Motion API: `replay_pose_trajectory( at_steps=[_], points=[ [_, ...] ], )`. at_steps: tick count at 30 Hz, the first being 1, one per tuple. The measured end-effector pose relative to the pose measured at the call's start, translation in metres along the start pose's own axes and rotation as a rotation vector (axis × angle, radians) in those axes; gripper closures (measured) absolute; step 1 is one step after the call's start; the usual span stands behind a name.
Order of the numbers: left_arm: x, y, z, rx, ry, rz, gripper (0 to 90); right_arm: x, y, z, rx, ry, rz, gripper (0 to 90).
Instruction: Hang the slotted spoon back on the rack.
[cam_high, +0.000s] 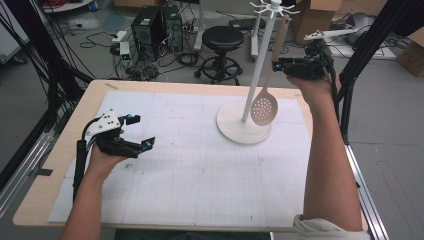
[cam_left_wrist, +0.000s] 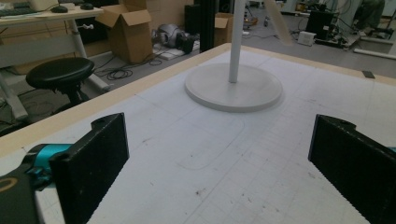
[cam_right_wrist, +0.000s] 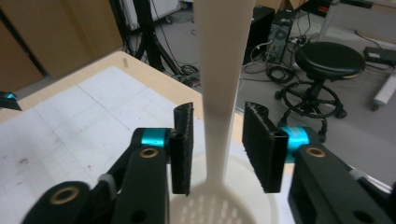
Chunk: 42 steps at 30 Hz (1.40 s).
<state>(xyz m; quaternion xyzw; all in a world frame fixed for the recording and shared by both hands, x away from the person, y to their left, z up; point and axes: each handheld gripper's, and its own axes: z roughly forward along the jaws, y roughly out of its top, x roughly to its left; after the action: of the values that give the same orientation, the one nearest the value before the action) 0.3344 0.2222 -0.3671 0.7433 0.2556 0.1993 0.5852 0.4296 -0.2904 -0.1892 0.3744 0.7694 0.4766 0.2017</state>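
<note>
High view: the right gripper (cam_high: 278, 66) is raised above the far right part of the table (cam_high: 60, 150), held in the person's right hand (cam_high: 312, 85), its jaws pointing toward the slotted spoon (cam_high: 265, 102) that hangs from the white rack (cam_high: 250, 75). Right gripper view: the spoon's pale handle (cam_right_wrist: 218, 93) runs upright through the gap between the two black jaws, and its perforated bowl (cam_right_wrist: 219, 207) sits just below them. The jaws are parted around the handle, with a sliver of space on each side, so they bracket it without clearly pinching; whether the left pad touches the handle I cannot tell. Beyond the jaws lie the gridded mat (cam_right_wrist: 70, 126), the table's wooden edge and a black stool (cam_right_wrist: 329, 60) on the floor.

The left gripper (cam_high: 142, 132) rests low over the near left part of the mat, held in the left hand (cam_high: 102, 162), its jaws spread wide with nothing between them. In the left gripper view the rack's round base (cam_left_wrist: 233, 88) stands well ahead of the jaws, slightly right of centre, with the pole (cam_left_wrist: 236, 37) rising from it; the bare mat lies between the jaws and the base, and cardboard boxes (cam_left_wrist: 133, 28) stand on the floor beyond the table edge to the left
</note>
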Motion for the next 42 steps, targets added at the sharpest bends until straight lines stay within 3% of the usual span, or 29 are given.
replay_pose_trajectory(
  at_steps=[5,10,15,25,34,42],
  points=[
    [0.0,0.0,0.0,-0.002,-0.002,0.002,5.6,0.006,-0.005,-0.004,-0.015,0.024,-0.02,58.4],
    [-0.001,0.0,0.001,-0.002,-0.004,0.002,5.6,0.018,-0.01,-0.011,-0.045,0.084,-0.074,56.2],
    [-0.001,0.0,0.001,-0.003,-0.015,0.006,5.6,0.022,-0.014,-0.012,-0.055,0.126,-0.095,53.3],
    [-0.001,0.0,0.001,-0.003,-0.016,0.004,5.6,0.031,-0.023,-0.011,-0.071,0.161,-0.103,51.0],
    [-0.002,0.0,-0.001,-0.019,-0.035,0.016,5.7,0.039,-0.037,-0.01,-0.123,0.22,-0.125,46.2],
    [-0.001,0.0,-0.001,-0.016,-0.039,0.014,5.6,0.05,-0.066,-0.01,-0.177,0.274,-0.135,40.5]
  ],
)
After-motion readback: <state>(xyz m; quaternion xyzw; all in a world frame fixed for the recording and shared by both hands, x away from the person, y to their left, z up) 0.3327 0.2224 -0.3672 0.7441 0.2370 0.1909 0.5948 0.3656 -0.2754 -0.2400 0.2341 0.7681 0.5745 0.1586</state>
